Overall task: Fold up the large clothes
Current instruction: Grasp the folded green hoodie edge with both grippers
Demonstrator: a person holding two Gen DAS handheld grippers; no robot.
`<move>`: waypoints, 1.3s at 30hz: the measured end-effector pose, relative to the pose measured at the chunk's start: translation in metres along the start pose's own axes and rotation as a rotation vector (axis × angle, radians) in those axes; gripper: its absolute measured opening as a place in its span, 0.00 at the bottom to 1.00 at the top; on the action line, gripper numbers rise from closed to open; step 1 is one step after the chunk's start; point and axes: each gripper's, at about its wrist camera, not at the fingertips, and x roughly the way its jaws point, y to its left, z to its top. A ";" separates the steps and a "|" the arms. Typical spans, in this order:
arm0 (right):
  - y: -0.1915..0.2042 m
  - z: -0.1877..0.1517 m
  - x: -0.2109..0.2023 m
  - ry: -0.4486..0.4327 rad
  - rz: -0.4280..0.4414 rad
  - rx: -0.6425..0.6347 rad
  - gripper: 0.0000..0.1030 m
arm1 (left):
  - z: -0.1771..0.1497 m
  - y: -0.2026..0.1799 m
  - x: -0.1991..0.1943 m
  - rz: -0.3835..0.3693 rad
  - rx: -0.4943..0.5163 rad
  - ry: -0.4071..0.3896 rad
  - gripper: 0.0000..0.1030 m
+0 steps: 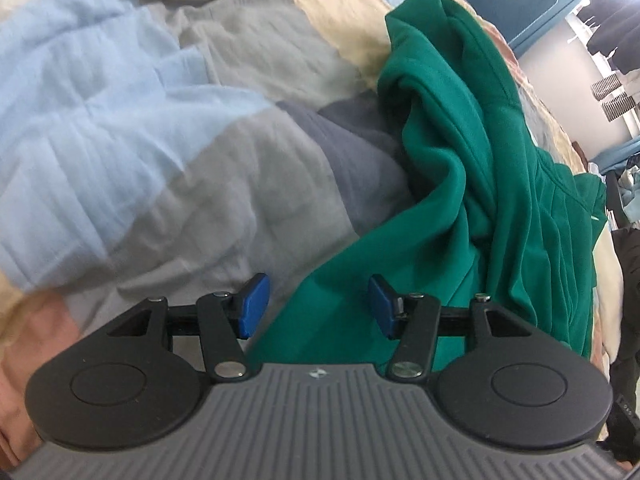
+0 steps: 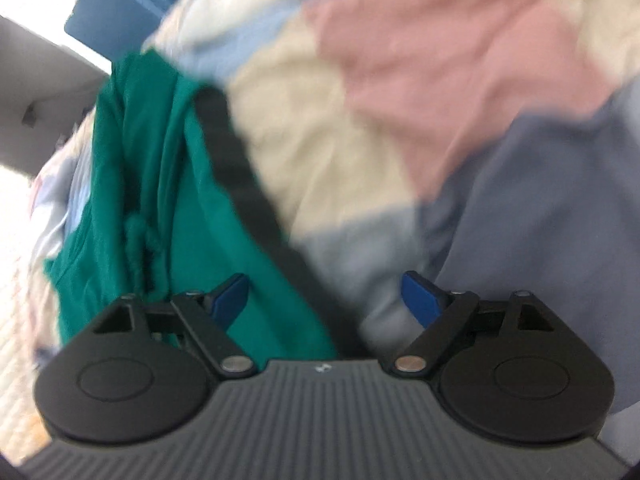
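Note:
A green sweatshirt (image 1: 472, 184) lies bunched in long folds on a patchwork bed cover (image 1: 160, 120). My left gripper (image 1: 318, 306) hovers over the garment's near edge with its blue pads (image 1: 253, 304) apart and nothing pressed between them. In the right wrist view the same green garment (image 2: 160, 184) lies at the left, with a dark band (image 2: 236, 164) along its edge. My right gripper (image 2: 326, 304) stands wide open above that edge. Green cloth shows below the gap, and the pads (image 2: 420, 300) do not touch it. This view is blurred.
The bed cover (image 2: 440, 80) has blue, grey, cream and pink patches and is rumpled. Blue furniture (image 1: 528, 4) and dark hanging clothes (image 1: 616, 32) stand beyond the bed at the right. More blue furniture (image 2: 108, 12) shows past the bed's far edge in the right wrist view.

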 end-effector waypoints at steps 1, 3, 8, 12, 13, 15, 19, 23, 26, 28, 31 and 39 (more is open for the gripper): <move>0.004 -0.003 0.003 0.019 0.007 -0.021 0.89 | -0.001 0.000 0.000 -0.003 -0.001 0.006 0.59; 0.011 -0.008 0.003 0.044 0.039 -0.062 0.90 | -0.003 0.004 -0.001 -0.042 -0.031 0.036 0.58; 0.026 -0.029 0.004 0.161 0.228 -0.106 0.90 | -0.005 0.015 -0.004 -0.164 -0.108 0.111 0.57; 0.037 -0.043 -0.002 0.204 0.361 -0.141 0.90 | -0.013 0.009 -0.012 -0.248 -0.096 0.166 0.57; 0.041 -0.046 -0.006 0.198 0.361 -0.172 0.90 | -0.015 0.007 -0.013 -0.273 -0.089 0.183 0.57; 0.045 -0.050 -0.008 0.197 0.340 -0.208 0.90 | -0.019 0.000 -0.015 -0.268 -0.041 0.210 0.57; 0.044 -0.054 0.002 0.193 0.183 -0.208 0.87 | -0.025 -0.004 -0.010 -0.142 -0.020 0.209 0.57; 0.050 -0.060 0.007 0.193 0.113 -0.260 0.87 | -0.029 -0.008 -0.005 -0.106 -0.003 0.201 0.57; 0.051 -0.061 0.006 0.213 0.154 -0.282 0.89 | -0.028 -0.012 -0.001 -0.180 0.020 0.214 0.57; 0.048 -0.060 0.005 0.224 0.206 -0.273 0.89 | -0.028 -0.010 -0.005 -0.303 0.019 0.217 0.57; 0.044 -0.057 -0.001 0.221 0.332 -0.226 0.89 | -0.030 -0.015 -0.008 -0.389 0.051 0.220 0.58; 0.059 -0.073 0.018 0.243 0.115 -0.329 0.76 | -0.036 -0.027 0.019 -0.175 0.042 0.279 0.58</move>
